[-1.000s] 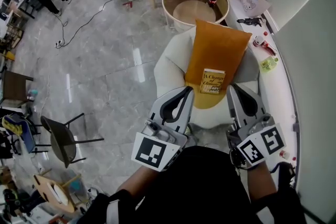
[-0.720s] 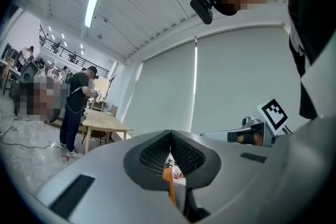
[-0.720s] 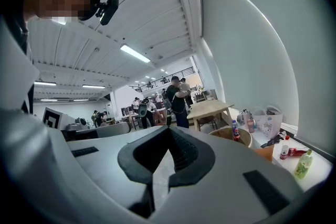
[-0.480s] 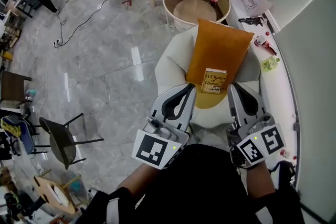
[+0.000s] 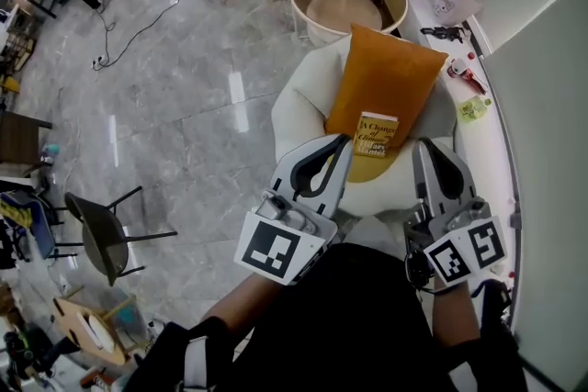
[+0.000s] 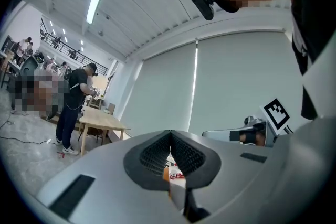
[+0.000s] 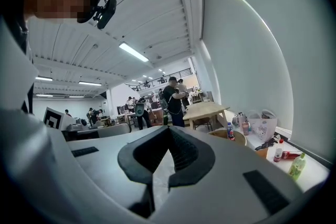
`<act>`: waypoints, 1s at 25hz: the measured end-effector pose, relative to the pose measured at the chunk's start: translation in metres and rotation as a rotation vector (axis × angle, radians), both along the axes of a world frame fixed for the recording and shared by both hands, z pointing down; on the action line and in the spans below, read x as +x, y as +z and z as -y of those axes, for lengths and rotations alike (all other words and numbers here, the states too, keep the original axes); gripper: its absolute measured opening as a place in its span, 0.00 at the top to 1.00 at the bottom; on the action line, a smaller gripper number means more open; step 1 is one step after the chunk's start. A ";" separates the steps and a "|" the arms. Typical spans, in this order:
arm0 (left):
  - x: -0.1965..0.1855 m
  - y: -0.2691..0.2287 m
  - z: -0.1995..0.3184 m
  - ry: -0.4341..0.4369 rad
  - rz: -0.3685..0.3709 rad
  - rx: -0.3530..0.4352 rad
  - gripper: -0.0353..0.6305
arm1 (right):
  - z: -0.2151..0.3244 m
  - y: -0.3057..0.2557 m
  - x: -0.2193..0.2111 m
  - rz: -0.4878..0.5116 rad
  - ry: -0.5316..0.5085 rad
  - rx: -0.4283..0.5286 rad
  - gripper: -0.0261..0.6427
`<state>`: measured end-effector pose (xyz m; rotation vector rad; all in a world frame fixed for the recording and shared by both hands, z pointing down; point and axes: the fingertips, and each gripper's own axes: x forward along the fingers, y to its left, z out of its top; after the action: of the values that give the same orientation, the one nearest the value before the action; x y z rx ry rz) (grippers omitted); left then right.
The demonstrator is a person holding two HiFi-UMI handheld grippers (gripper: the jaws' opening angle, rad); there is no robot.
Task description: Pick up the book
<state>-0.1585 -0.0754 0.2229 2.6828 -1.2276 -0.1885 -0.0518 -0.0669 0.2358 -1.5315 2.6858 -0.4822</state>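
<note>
Grey-jawed left gripper and right gripper are held level, jaws pressed together, empty; the book is seen between their tips.

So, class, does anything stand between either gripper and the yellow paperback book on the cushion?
Nothing visible does. The yellow paperback book lies uncovered on the orange fabric cushion, which rests on the white armchair. The left gripper and right gripper, both shut, flank the book, with nothing lying in the gaps.

head view: steeply down | left gripper view, right gripper view: level, roomward (both share wooden table)
</note>
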 end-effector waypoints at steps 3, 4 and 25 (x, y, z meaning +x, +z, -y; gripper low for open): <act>0.000 0.003 0.000 -0.007 0.014 -0.016 0.94 | -0.004 0.002 0.005 0.000 0.011 -0.004 0.95; 0.002 0.005 0.000 -0.007 0.030 -0.025 0.94 | -0.004 0.002 0.009 0.001 0.016 -0.005 0.95; 0.044 0.001 0.005 -0.024 0.059 -0.035 0.94 | 0.002 0.004 0.057 0.028 0.010 -0.012 0.95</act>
<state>-0.1143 -0.0808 0.2240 2.6628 -1.2684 -0.0917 0.0052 -0.0693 0.2396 -1.5284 2.6584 -0.5170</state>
